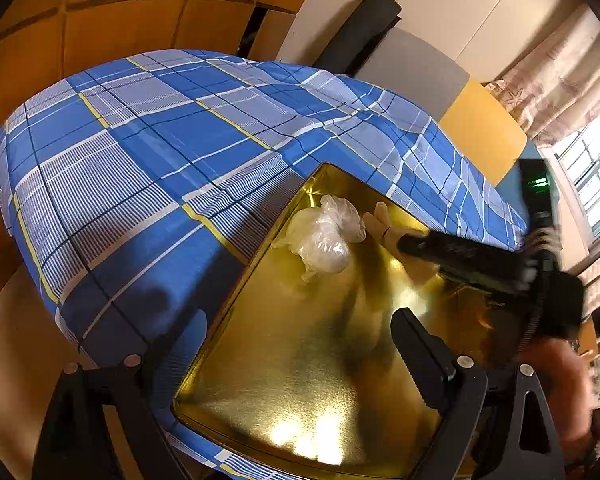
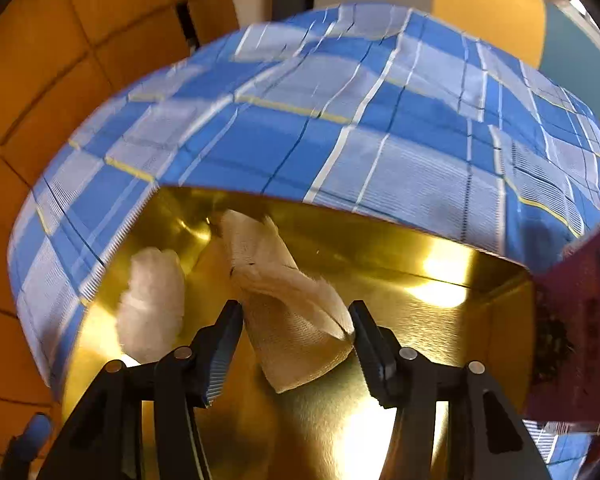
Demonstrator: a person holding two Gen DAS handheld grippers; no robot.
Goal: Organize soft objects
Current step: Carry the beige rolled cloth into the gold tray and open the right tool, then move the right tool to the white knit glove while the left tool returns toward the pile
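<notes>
Soft things lie in our gold tin (image 1: 300, 380) on the plaid sheet (image 1: 140, 168) — a crumpled plastic bag (image 1: 324, 236) at the far corner, a cream cloth (image 2: 296, 320) beside it. Our right gripper (image 2: 296, 354) reaches into the tin, jaws parted around the cloth, pads just off it. Our left gripper (image 1: 268, 372) hangs wide open over the tin's near edge — holding nothing.

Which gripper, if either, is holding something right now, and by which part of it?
Neither. The right gripper stands open around the lower end of the cream cloth in the gold tray, pads not pressing. The left gripper is open and empty.
</notes>
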